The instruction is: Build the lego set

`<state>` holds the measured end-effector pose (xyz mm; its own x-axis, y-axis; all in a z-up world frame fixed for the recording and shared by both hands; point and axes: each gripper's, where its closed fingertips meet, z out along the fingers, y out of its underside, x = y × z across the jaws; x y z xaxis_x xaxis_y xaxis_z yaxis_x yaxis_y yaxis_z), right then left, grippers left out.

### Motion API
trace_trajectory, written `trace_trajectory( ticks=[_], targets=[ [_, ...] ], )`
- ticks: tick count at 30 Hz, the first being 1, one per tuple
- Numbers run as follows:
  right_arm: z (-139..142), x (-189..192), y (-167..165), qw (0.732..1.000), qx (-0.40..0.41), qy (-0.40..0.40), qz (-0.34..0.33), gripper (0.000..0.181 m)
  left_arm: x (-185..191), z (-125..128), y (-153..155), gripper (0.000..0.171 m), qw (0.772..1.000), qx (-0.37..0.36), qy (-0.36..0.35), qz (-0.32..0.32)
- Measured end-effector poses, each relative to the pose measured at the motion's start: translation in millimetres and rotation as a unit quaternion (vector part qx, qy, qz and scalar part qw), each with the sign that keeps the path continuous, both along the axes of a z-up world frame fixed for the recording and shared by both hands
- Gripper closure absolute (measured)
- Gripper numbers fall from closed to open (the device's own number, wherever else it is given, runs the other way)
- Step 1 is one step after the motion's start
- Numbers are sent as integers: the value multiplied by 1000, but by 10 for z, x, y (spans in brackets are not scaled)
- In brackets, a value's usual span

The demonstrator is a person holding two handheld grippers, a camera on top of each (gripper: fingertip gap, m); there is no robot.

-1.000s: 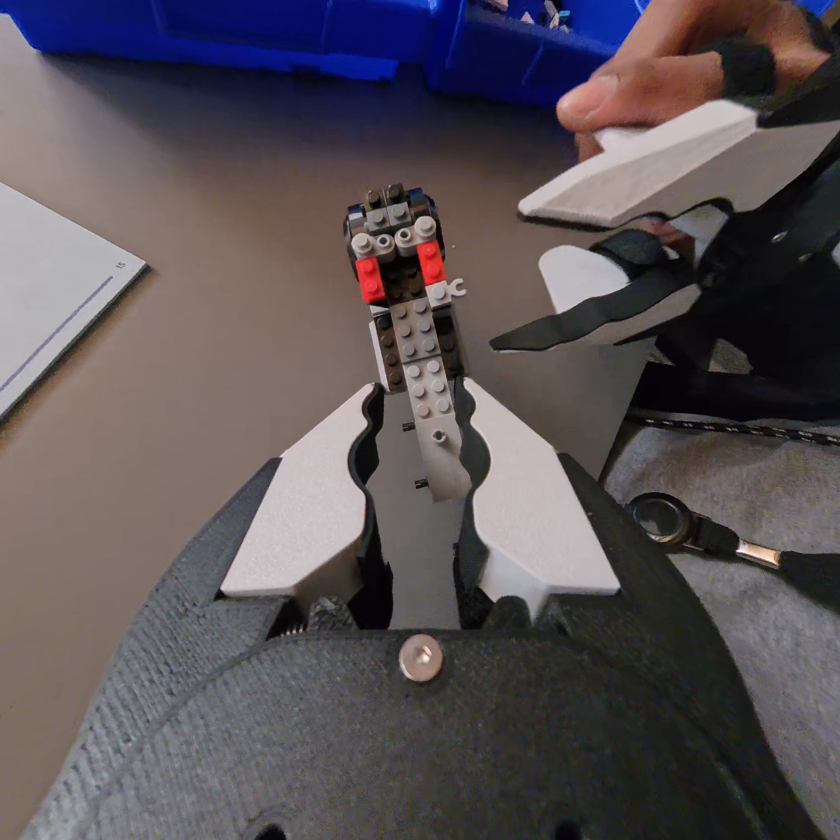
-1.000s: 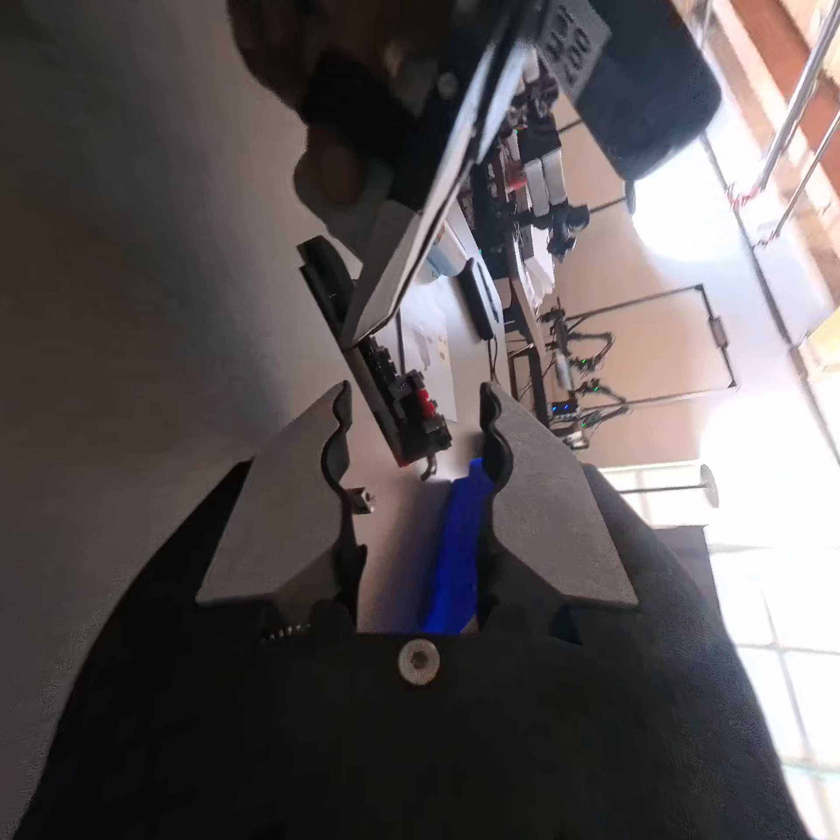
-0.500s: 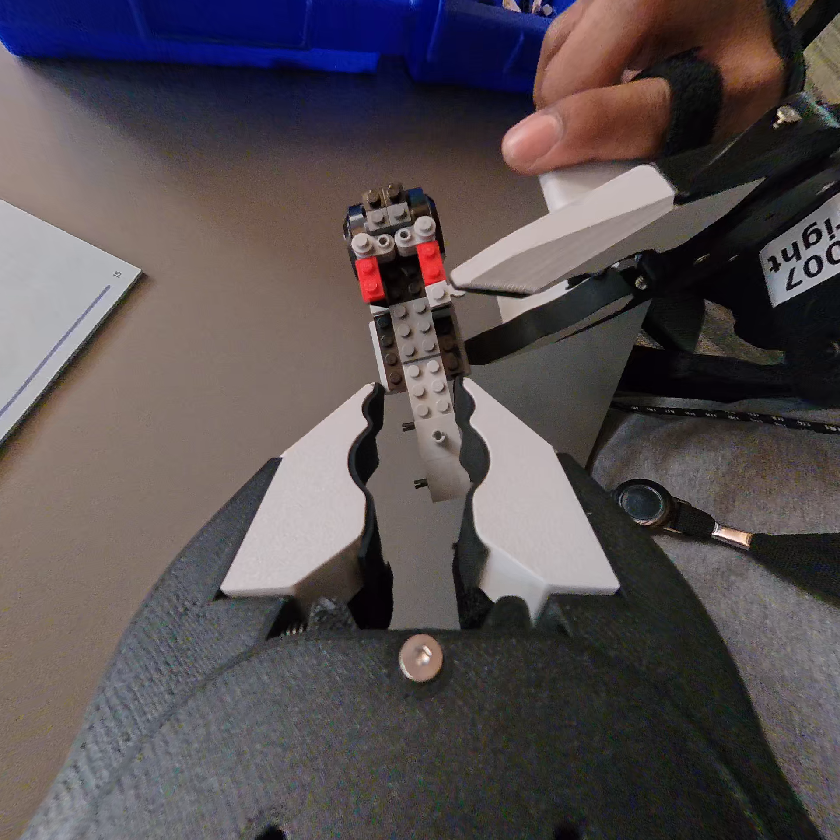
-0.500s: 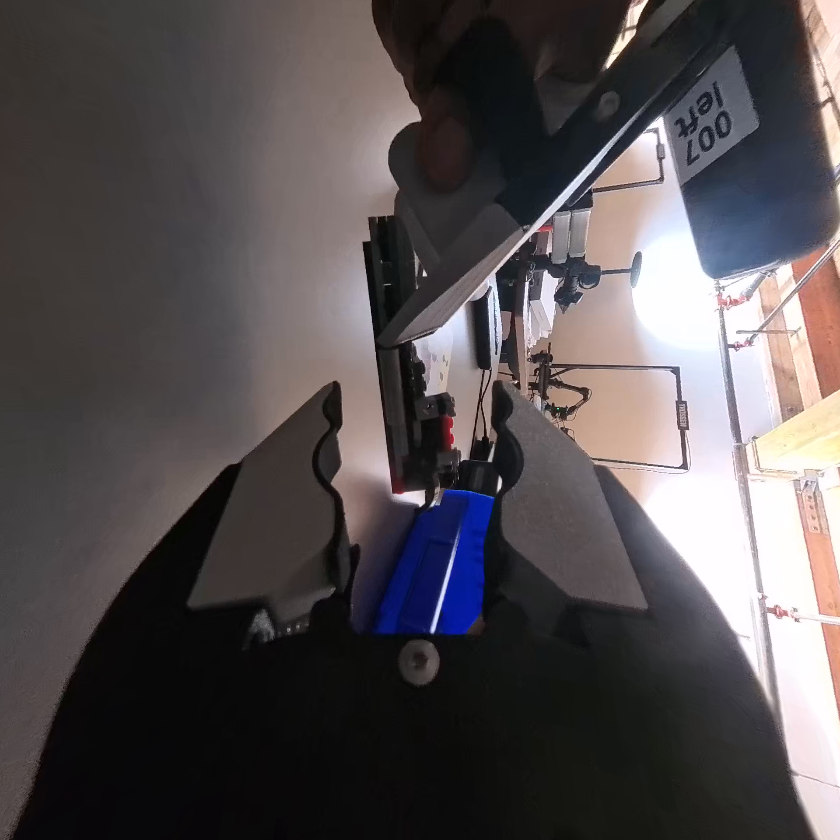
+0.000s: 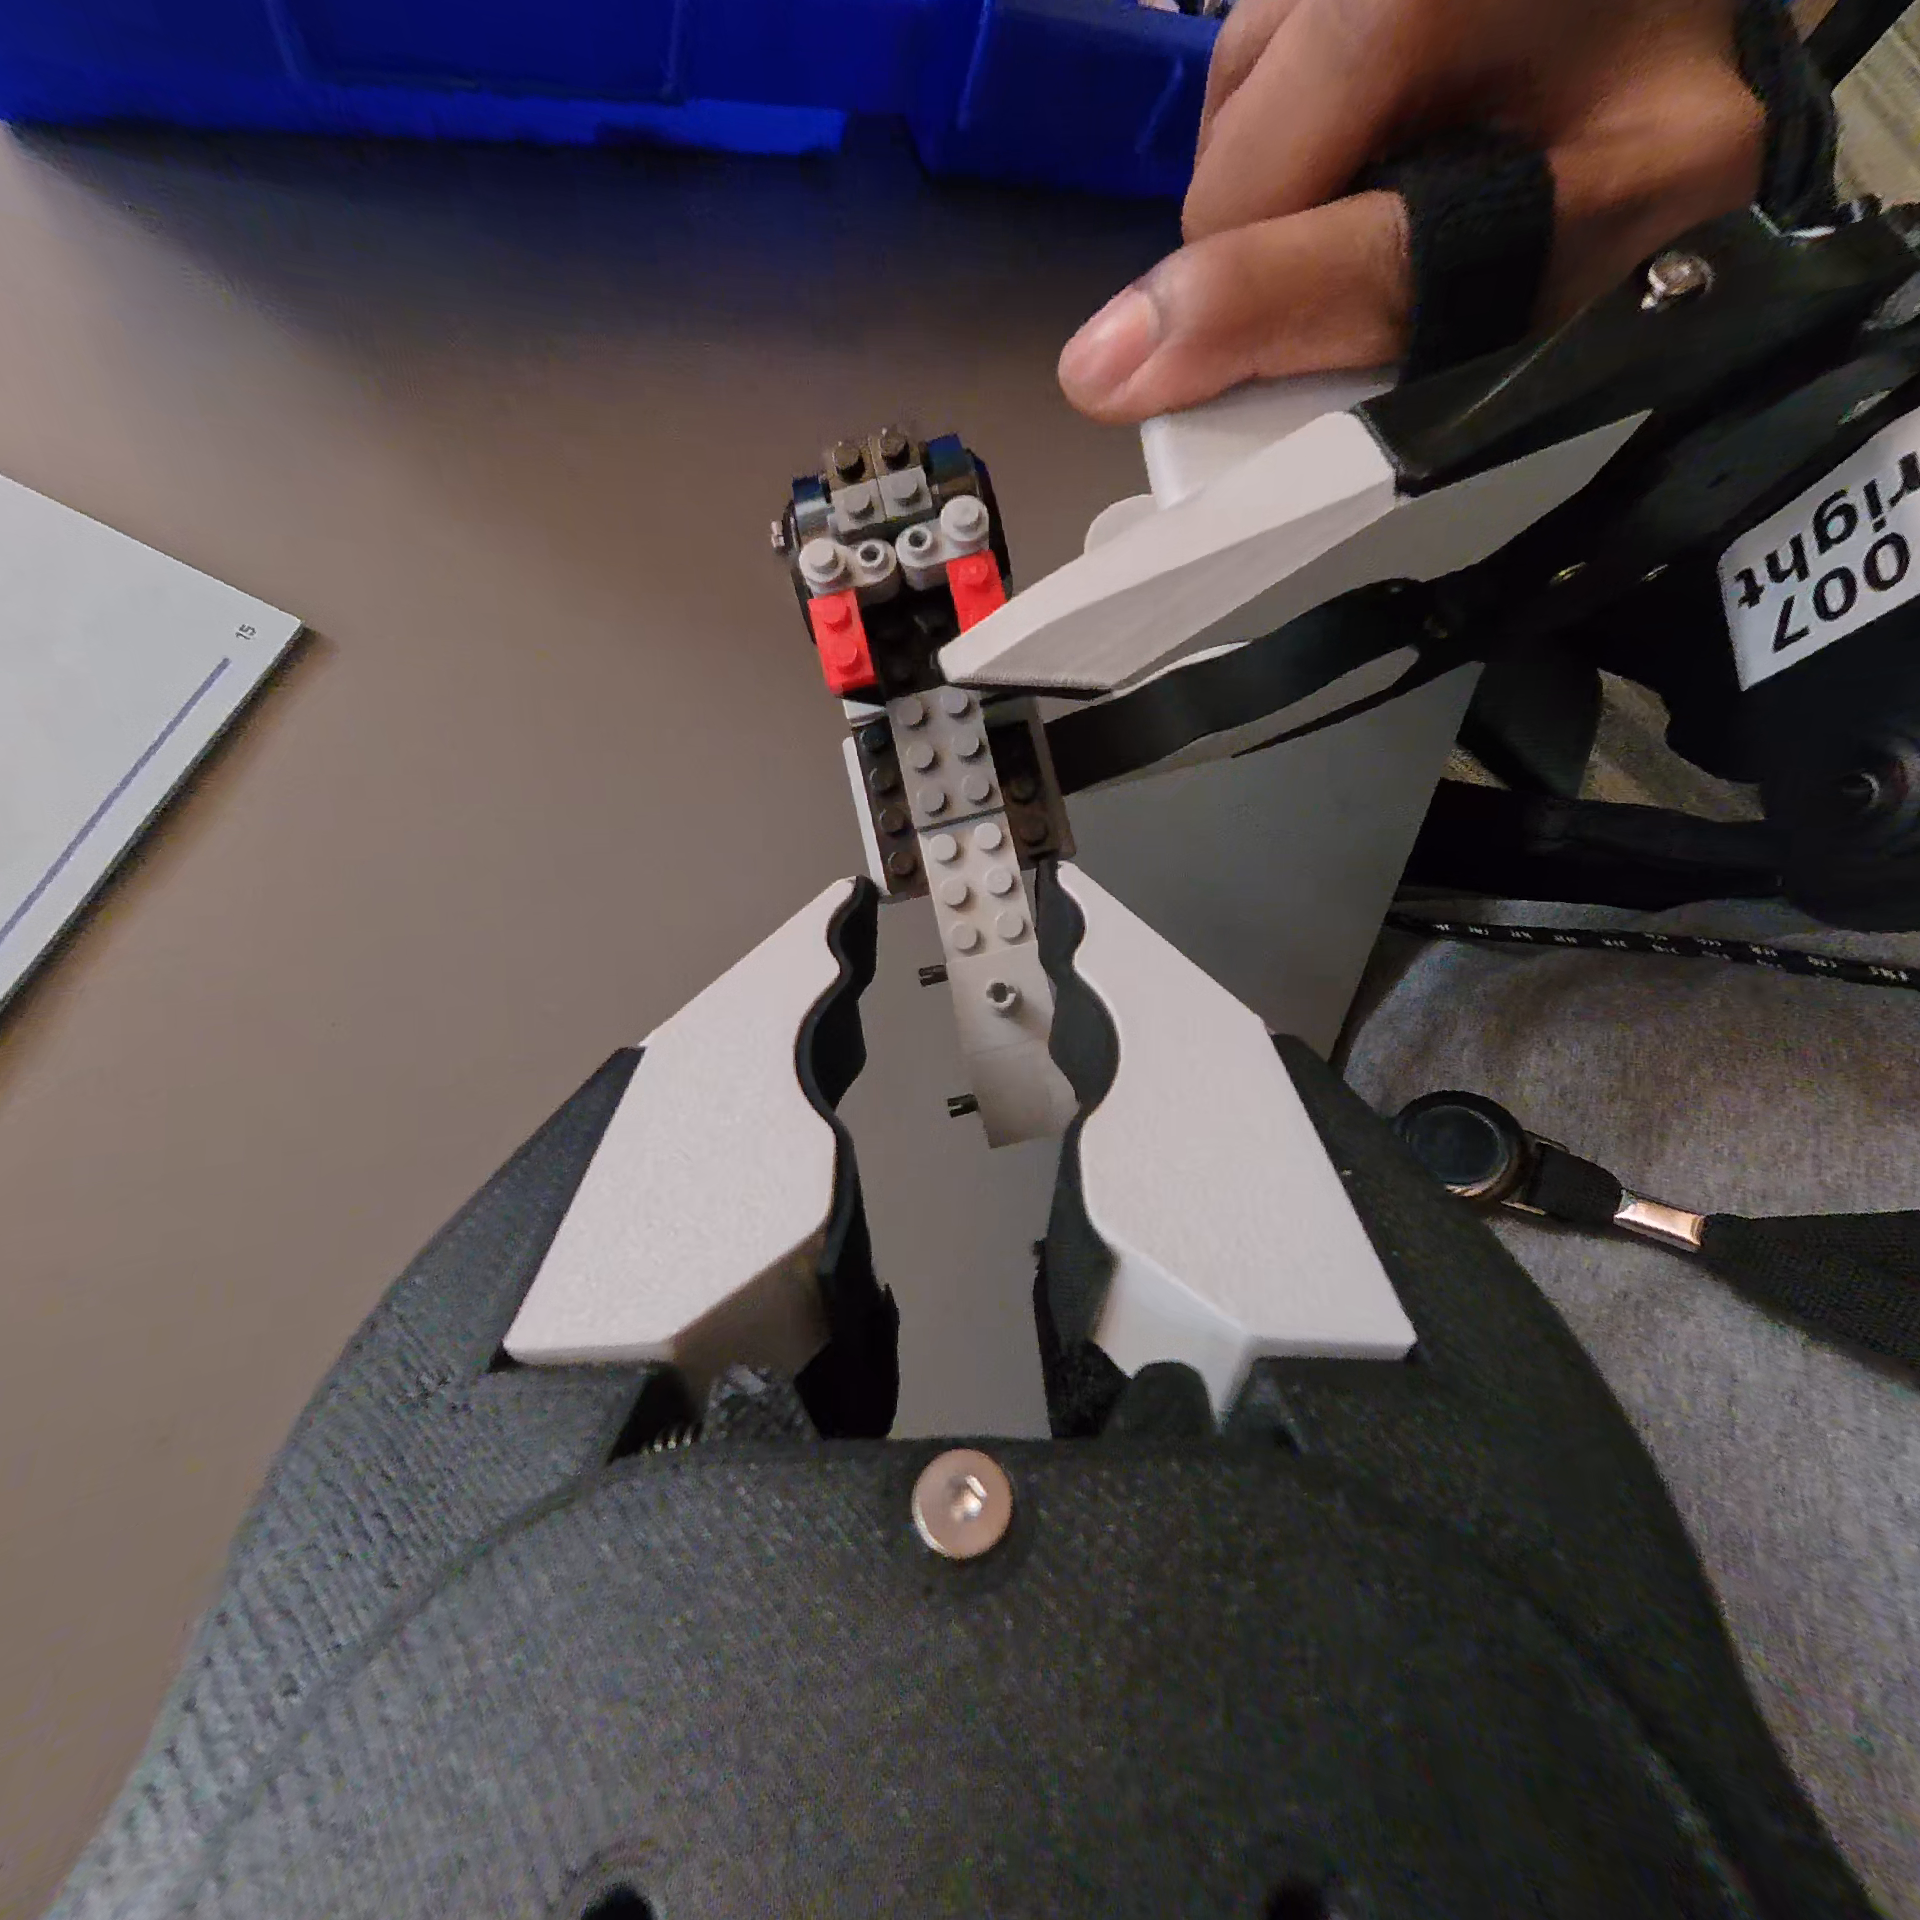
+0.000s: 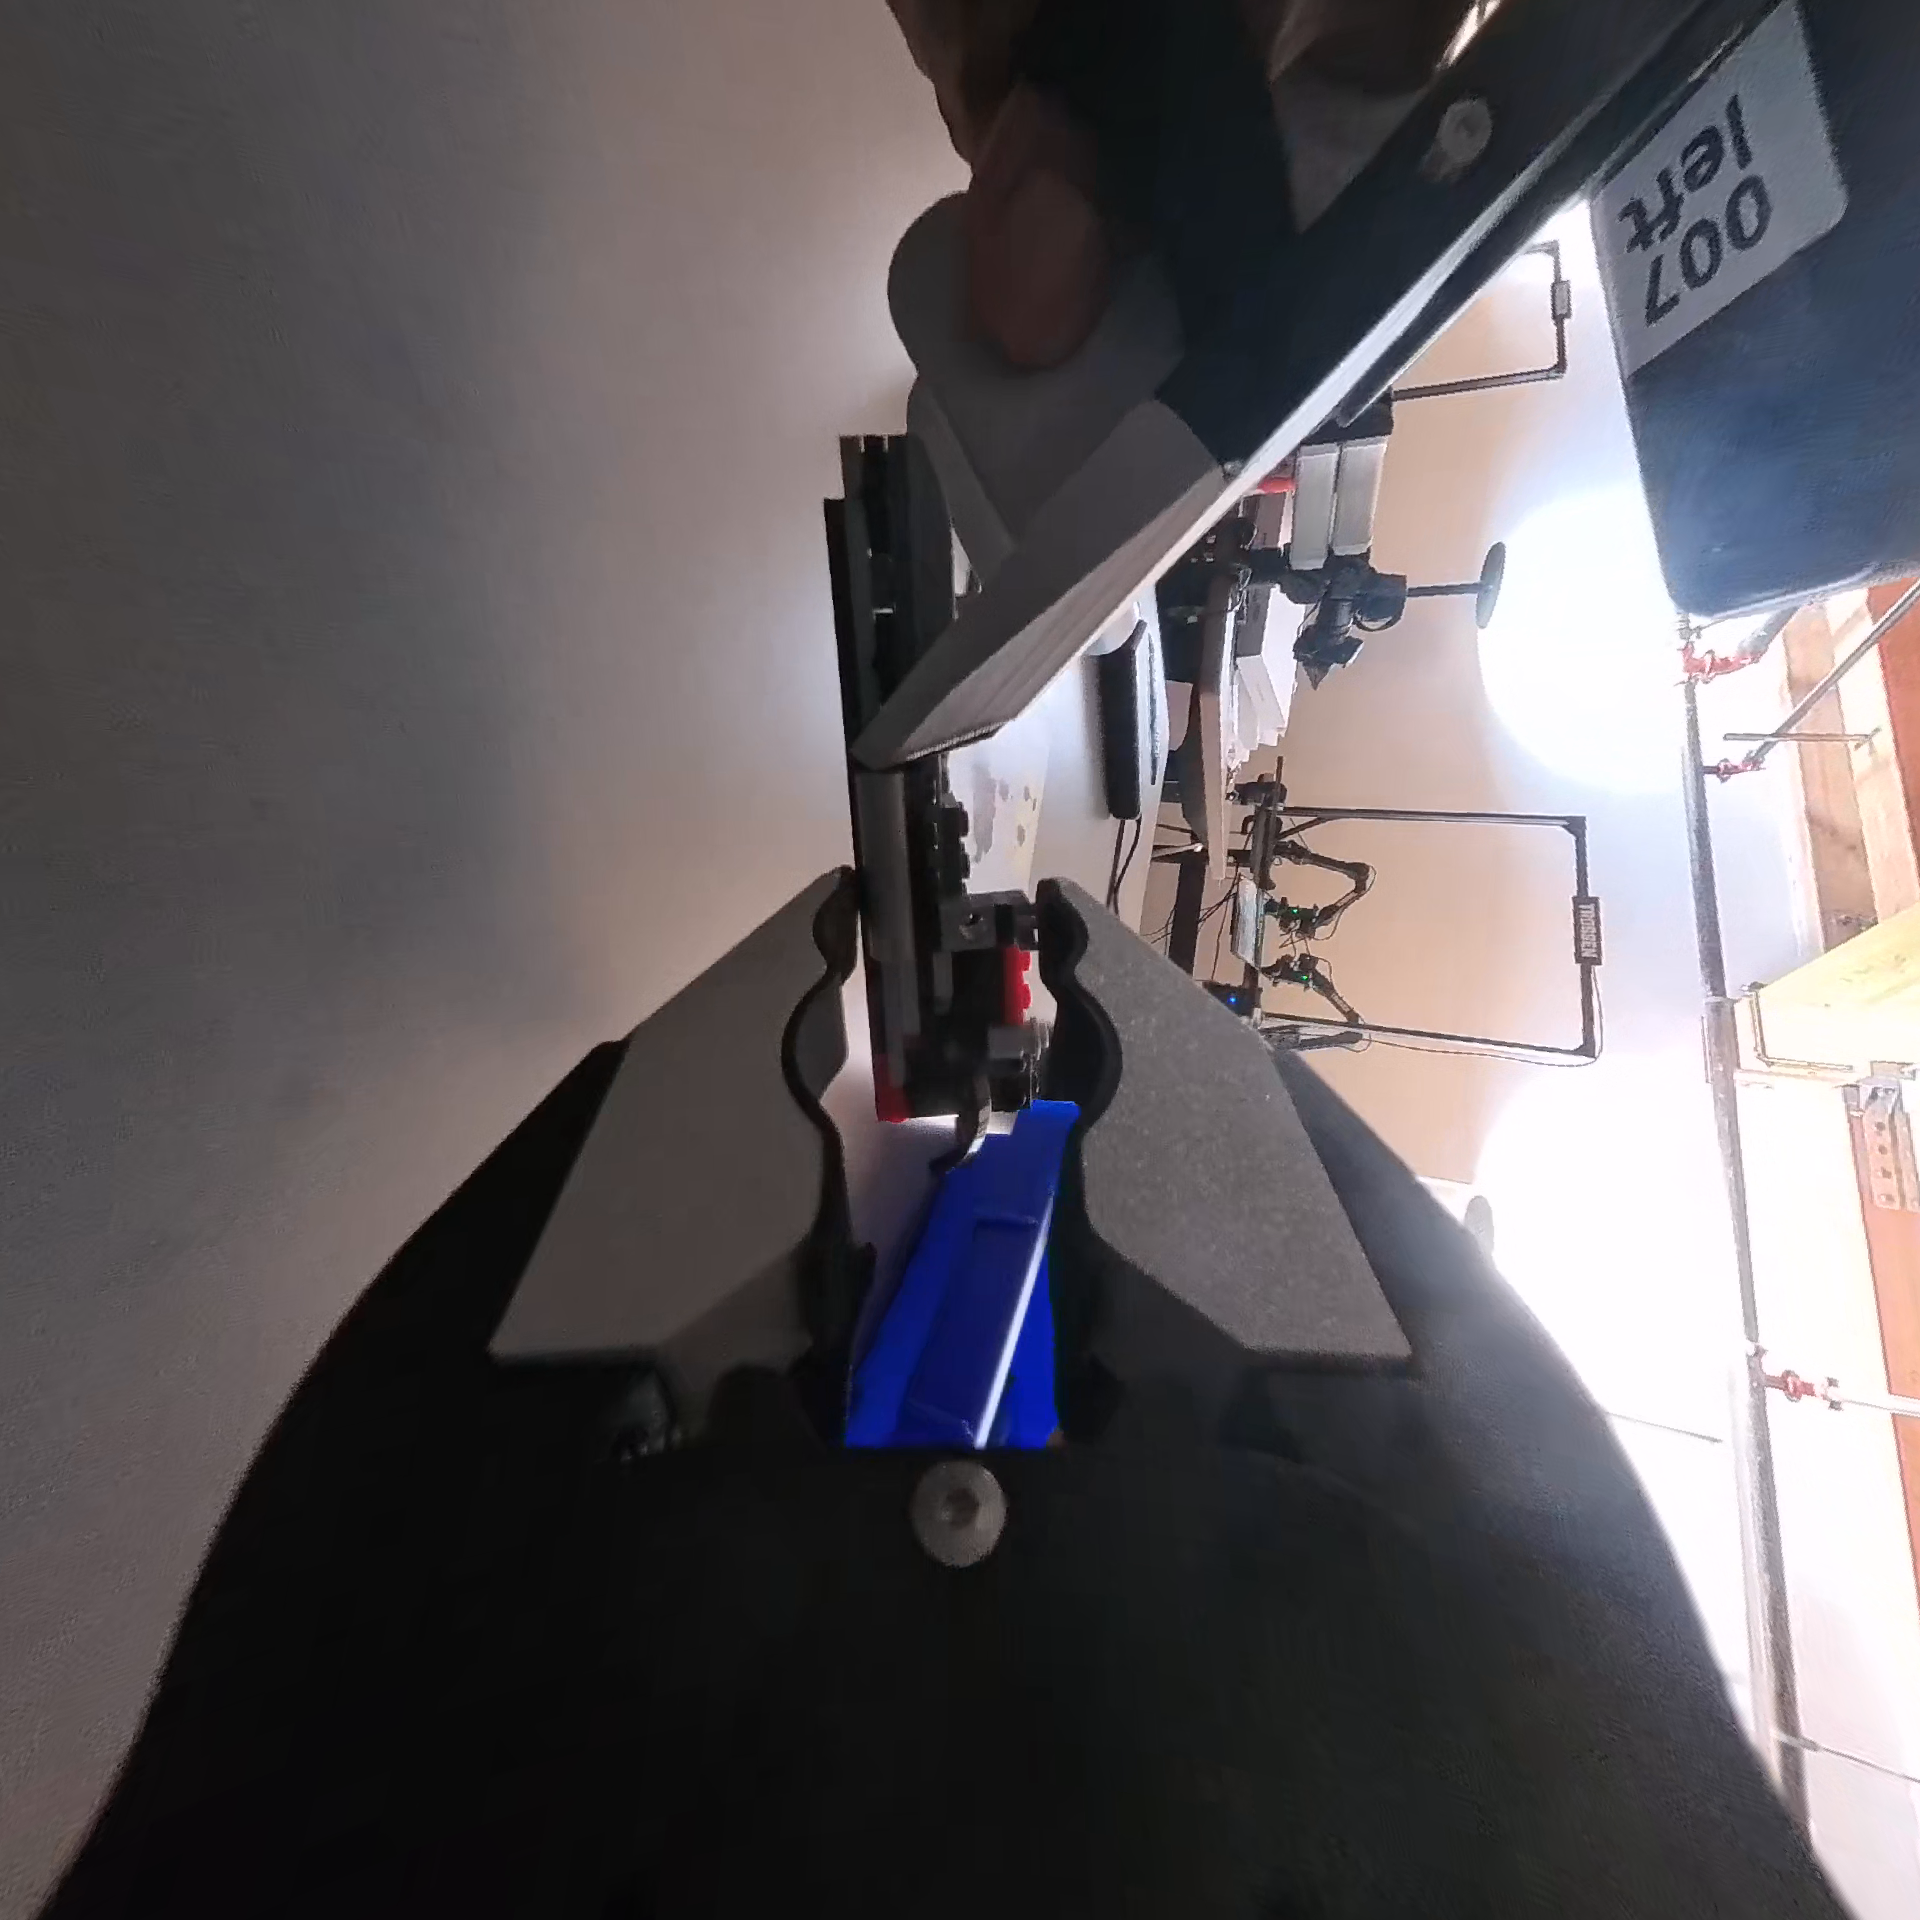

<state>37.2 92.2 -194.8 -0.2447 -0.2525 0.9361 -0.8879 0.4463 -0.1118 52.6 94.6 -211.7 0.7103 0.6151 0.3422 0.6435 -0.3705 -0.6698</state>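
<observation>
A long lego model [image 5: 951, 790] of grey, black and red bricks is held above the brown table. My left gripper [image 5: 951, 899] is shut on its narrow grey end, which lies against the right pad. My right gripper [image 5: 987, 707] comes in from the right, and its white fingers straddle the model's red and black end, one above and one below. In the right wrist view the model [image 6: 914, 987] sits edge-on between the right gripper's [image 6: 945, 904] fingertips, which touch both faces. The left gripper's finger [image 6: 1039, 623] slants across the model's far end. A person's hand [image 5: 1403, 177] holds the right gripper.
A blue parts bin [image 5: 520, 62] stands along the back of the table and shows between the right fingers [image 6: 956, 1278]. An instruction booklet [image 5: 104, 675] lies at the left. A grey cloth [image 5: 1662, 1091] with a strap and metal clasp [image 5: 1475, 1153] lies at the right. Left and right tips are no more than a few centimetres apart.
My right gripper has moved left onto the model and narrowed its fingers around the red and black end. My left gripper and the model have stayed in place.
</observation>
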Motion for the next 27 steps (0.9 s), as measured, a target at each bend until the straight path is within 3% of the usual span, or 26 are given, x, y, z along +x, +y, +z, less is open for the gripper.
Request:
trace_trajectory(
  ticks=[27],
  targets=[
    [-7,-38,34,1000,13,-20,-15,147,-13,12,20,140,1000,4,-5,-3]
  ],
)
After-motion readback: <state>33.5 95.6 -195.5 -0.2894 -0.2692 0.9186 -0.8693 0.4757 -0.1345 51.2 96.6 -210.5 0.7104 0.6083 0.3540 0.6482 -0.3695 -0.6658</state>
